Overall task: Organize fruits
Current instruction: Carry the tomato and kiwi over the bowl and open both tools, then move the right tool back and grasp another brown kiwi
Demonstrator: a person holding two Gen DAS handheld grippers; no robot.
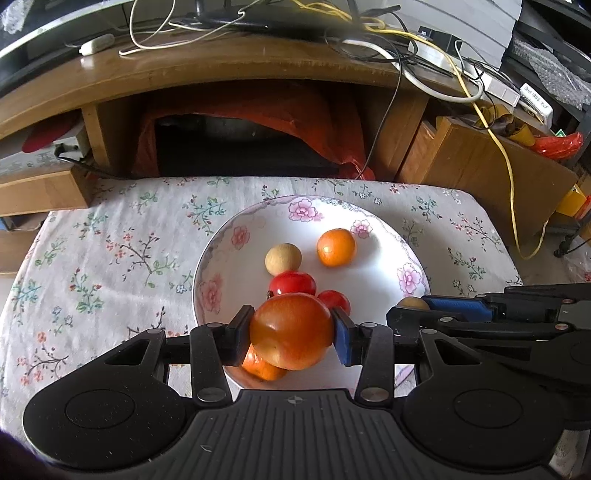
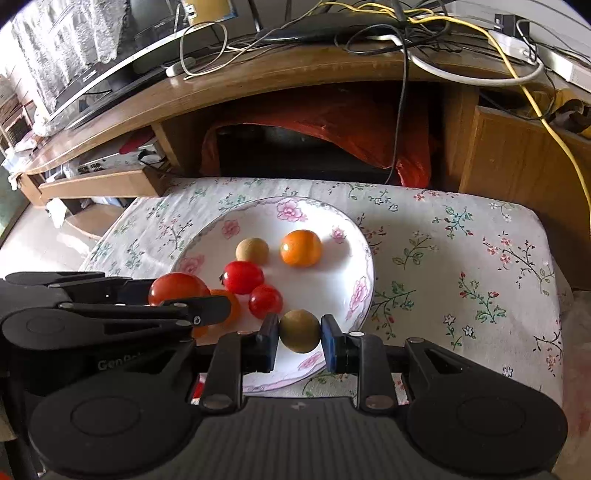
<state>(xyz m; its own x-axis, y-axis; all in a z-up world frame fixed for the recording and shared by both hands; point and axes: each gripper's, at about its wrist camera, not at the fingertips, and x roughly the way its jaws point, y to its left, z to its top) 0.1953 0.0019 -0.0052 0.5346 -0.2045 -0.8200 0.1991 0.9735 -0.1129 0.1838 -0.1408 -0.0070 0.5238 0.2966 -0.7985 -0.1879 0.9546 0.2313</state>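
Note:
My left gripper [image 1: 291,334] is shut on a large red-orange tomato [image 1: 291,330], held above the near rim of a white flowered plate [image 1: 369,221]. My right gripper [image 2: 299,338] is shut on a small brownish-green round fruit [image 2: 299,331] over the plate's [image 2: 354,236] near edge. On the plate lie an orange [image 1: 336,247], a pale tan ball-shaped fruit [image 1: 283,258], two small red tomatoes [image 1: 292,282] [image 1: 334,300], and another orange [image 1: 260,365] partly hidden under the held tomato. In the right wrist view the left gripper [image 2: 207,310] comes in from the left, with the tomato [image 2: 177,288] between its pads.
The plate rests on a floral cloth [image 1: 110,251] over a low table. Behind stands a wooden desk [image 1: 221,70] strewn with cables [image 1: 369,33], with an orange-red bag [image 1: 258,114] in its recess. A yellow cable [image 1: 506,162] hangs at the right.

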